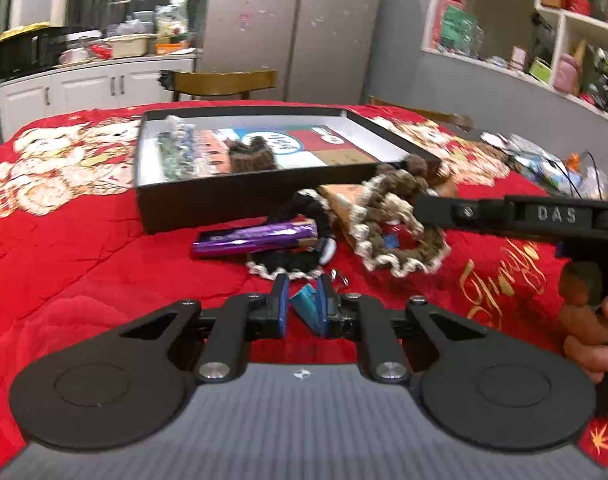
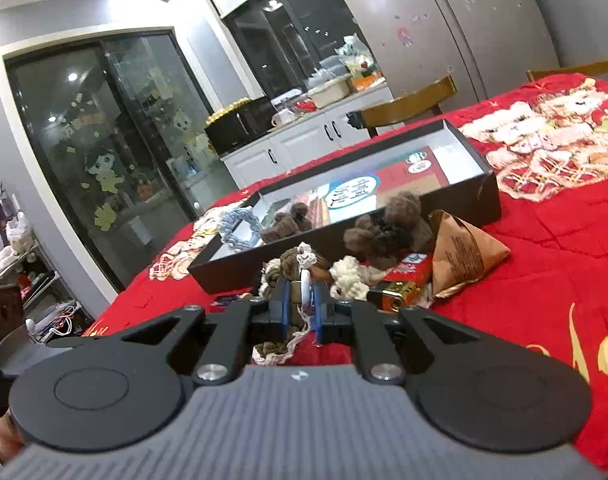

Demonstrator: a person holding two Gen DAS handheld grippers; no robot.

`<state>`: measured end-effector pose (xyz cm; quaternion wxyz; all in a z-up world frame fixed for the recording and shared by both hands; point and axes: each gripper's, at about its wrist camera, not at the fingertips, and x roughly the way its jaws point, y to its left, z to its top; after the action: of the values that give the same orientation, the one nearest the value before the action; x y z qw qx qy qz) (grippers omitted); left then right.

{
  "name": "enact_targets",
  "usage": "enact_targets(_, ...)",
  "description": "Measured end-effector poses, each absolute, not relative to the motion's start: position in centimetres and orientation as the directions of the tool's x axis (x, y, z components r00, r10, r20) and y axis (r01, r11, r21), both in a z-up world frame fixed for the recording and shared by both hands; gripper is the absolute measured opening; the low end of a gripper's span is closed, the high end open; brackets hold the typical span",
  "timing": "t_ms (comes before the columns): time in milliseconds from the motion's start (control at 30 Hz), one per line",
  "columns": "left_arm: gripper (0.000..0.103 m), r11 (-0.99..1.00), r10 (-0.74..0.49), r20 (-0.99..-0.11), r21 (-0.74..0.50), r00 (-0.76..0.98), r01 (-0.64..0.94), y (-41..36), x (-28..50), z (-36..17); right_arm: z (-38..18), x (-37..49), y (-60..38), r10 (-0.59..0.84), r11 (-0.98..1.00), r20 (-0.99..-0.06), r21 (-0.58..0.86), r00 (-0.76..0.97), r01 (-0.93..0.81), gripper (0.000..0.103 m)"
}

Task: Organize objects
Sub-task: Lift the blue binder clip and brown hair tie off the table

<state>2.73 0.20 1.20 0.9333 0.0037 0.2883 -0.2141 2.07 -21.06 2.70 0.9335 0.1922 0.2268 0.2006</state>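
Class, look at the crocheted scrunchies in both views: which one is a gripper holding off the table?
The brown scrunchie with cream trim, pinched in the right gripper. The black one with cream edging lies on the red tablecloth; the pale blue one rests in the black box.

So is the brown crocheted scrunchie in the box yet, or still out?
Out. The right gripper holds the brown scrunchie raised above the red cloth, short of the black box.

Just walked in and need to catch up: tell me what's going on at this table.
A person is sorting small items into a black box on a red quilt. The right tool is shut on a brown-and-cream crocheted piece, lifted in front of the box. The left tool pinches a small teal item. A purple wrapper and a paper packet wait outside.
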Motion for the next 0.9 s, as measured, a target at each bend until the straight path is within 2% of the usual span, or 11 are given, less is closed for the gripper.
enact_targets(67,0.021,0.906,-0.389,-0.542,-0.081,0.745,0.415,-0.4,2.4,1.2,2.9,1.8,-20.9,0.463,0.846,-0.337,0.443,0.82,-0.296,0.014)
enact_targets(100,0.027,0.904,-0.387,-0.539,-0.061,0.748,0.424,-0.7,2.1,1.3,2.9,1.7,-21.0,0.463,0.846,-0.333,0.443,0.821,-0.298,0.014)
enact_targets(133,0.033,0.896,-0.393,-0.549,-0.048,0.738,0.442,-1.1,2.0,1.2,3.0,1.7,-21.0,0.465,0.844,-0.328,0.444,0.823,-0.3,0.014)
enact_targets(167,0.048,0.887,-0.4,-0.569,-0.043,0.719,0.459,-1.5,2.0,1.0,3.0,1.6,-21.1,0.463,0.844,-0.324,0.445,0.825,-0.299,0.014)
enact_targets(200,0.054,0.879,-0.402,-0.584,-0.031,0.705,0.476,-1.9,2.0,0.8,3.0,1.5,-21.2,0.46,0.845,-0.323,0.445,0.827,-0.296,0.014)
enact_targets(267,0.054,0.876,-0.391,-0.584,0.002,0.711,0.483,-2.4,1.8,0.8,3.1,1.4,-21.4,0.457,0.845,-0.319,0.449,0.831,-0.292,0.014)
enact_targets(333,0.052,0.877,-0.405,-0.584,-0.031,0.704,0.479,-2.0,2.1,0.7,3.1,1.3,-21.5,0.453,0.845,-0.315,0.45,0.834,-0.289,0.014)
enact_targets(400,0.034,0.889,-0.403,-0.578,-0.063,0.71,0.454,-1.3,2.4,0.7,3.2,1.3,-21.4,0.45,0.847,-0.316,0.448,0.835,-0.287,0.014)
enact_targets(433,0.031,0.895,-0.397,-0.576,-0.071,0.714,0.44,-1.0,2.5,0.6,3.2,1.3,-21.4,0.45,0.847,-0.315,0.448,0.835,-0.288,0.014)
enact_targets(900,0.031,0.902,-0.386,-0.518,-0.039,0.763,0.43,-0.8,1.3,1.4,4.1,0.4,-21.7,0.448,0.849,-0.26,0.424,0.855,-0.316,0.014)
